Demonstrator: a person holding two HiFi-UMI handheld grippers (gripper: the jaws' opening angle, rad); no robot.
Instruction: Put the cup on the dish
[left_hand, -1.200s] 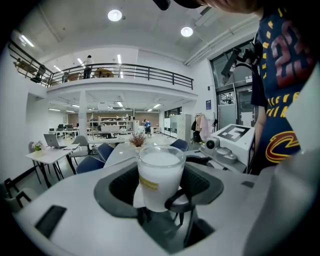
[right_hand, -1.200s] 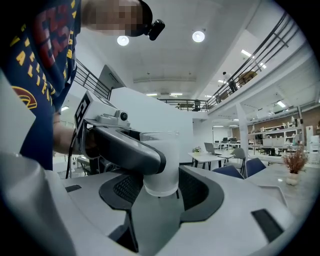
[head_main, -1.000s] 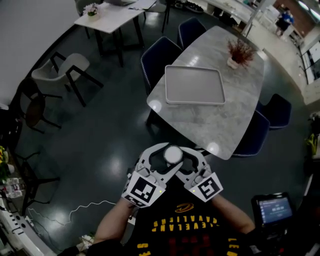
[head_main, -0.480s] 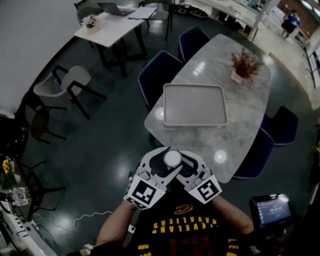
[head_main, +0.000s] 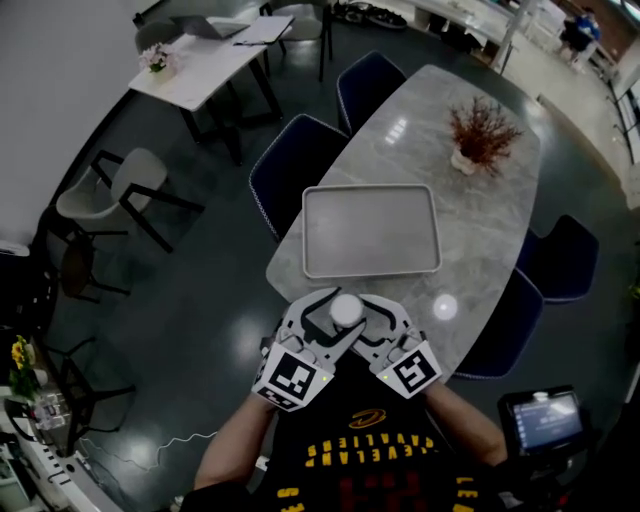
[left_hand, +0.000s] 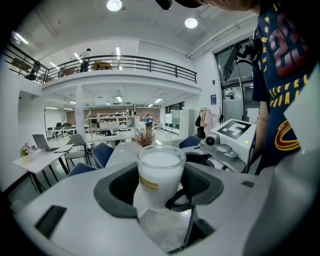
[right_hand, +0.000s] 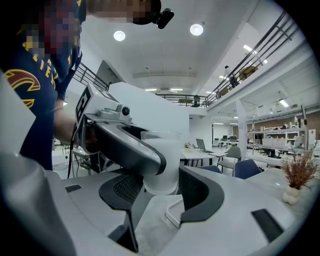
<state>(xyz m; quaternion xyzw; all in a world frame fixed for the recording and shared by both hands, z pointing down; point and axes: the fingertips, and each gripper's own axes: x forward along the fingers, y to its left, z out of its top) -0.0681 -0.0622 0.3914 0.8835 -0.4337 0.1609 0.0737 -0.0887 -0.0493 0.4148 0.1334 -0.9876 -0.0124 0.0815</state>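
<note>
A frosted white cup hangs upright just above the near end of the grey marble table. My left gripper and right gripper meet around it from either side, both shut on it. In the left gripper view the cup sits between the dark jaw pads, with the other gripper's marker cube behind it. The right gripper view shows the cup partly hidden by the left gripper's jaw. The dish, a flat grey rectangular tray, lies bare on the table just beyond the cup.
A potted dry plant stands at the table's far end. Dark blue chairs line both long sides. A white table with a laptop and grey chairs stand at the far left. A small screen is at my lower right.
The table and tray have drawn nearer and shifted left in the head view. The cup, before over the floor, is now at the table's near end. Both grippers hold it as before.
</note>
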